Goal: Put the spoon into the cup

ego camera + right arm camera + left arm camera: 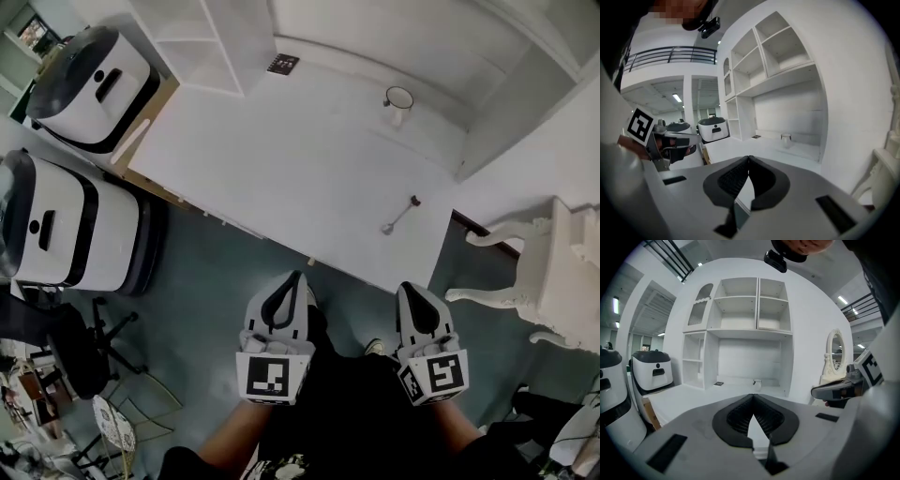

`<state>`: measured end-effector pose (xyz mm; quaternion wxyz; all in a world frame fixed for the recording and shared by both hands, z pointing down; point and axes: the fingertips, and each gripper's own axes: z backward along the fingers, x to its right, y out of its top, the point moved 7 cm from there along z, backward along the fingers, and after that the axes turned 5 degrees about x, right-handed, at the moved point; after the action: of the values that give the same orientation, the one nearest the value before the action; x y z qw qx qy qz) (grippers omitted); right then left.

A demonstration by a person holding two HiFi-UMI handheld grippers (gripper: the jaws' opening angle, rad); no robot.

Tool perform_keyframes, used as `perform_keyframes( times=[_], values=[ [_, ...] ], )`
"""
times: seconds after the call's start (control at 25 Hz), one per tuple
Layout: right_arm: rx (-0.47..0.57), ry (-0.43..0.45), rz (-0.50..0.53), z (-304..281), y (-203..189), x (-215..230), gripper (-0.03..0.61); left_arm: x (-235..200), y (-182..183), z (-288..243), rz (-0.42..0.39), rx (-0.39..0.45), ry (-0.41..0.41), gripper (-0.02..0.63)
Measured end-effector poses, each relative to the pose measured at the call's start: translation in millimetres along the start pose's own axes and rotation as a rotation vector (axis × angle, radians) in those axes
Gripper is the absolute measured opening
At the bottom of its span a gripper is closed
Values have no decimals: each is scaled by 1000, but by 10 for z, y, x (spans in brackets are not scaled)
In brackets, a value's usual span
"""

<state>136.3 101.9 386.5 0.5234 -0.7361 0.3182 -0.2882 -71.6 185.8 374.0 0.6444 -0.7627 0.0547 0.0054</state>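
Only your head view shows the spoon point(400, 215). It lies flat on the white table point(281, 159) near the table's front right corner. The spoon is slim and metallic, its bowl points toward you and to the left, and its handle ends in a dark reddish tip further back and to the right.

The cup point(398, 98) stands upright well apart from the spoon, toward the back of the table. From above it looks white with a dark rim, and its mouth is open. Both gripper views also show the cup point(757, 382) point(786, 138), small and pale, sitting in the recess under the white shelf unit point(740, 310). The spoon appears in neither gripper view.

The gripper views show what the head view cannot: the shelf unit's open compartments and, in the left gripper view, an ornate mirror point(836, 348) at the right.

Your left gripper point(299, 276) point(753, 397) has its jaws pressed together at the tips, with nothing between them. Your right gripper point(404, 286) point(749, 158) is closed the same way and holds nothing. Both grippers hang in front of the table's near edge, short of the spoon. Each gripper view shows the other gripper off to the side.
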Motion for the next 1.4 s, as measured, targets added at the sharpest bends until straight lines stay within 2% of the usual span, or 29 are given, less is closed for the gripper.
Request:
perform_keyframes(
  times=[0.08, 0.24, 0.44, 0.56, 0.64, 0.8, 0.88, 1.0, 1.16, 1.4],
  values=[
    [5, -11, 17, -138, 57, -105, 61, -148, 65, -57, -9, 12, -22, 8],
    [-6, -53, -70, -375, 76, -233, 61, -431, 129, -156, -20, -15, -82, 8],
    [1, -185, -98, -451, 90, -184, 61, -688, 91, -416, -30, -61, -170, 8],
    [3, -289, -139, -372, 51, -70, 61, -651, 85, -684, -83, -76, -272, 8],
    [-4, -344, -164, -253, -1, 14, 61, -549, 114, -838, -89, -75, -317, 8],
    [-48, -406, -195, -84, -115, 214, 61, -344, 124, -1045, -92, -72, -343, 8],
    [-65, -401, -212, -102, -176, 308, 61, -271, 120, -1108, -88, -79, -343, 8],
    [-99, -330, -228, -221, -235, 394, 61, -217, 135, -1121, -102, -85, -334, 8],
    [-126, -256, -215, -409, -203, 592, 61, -204, 183, -1134, -118, -98, -276, 8],
    [-180, -237, -142, -574, -133, 992, 62, -108, 226, -1235, -129, -111, -193, 8]
  ],
)
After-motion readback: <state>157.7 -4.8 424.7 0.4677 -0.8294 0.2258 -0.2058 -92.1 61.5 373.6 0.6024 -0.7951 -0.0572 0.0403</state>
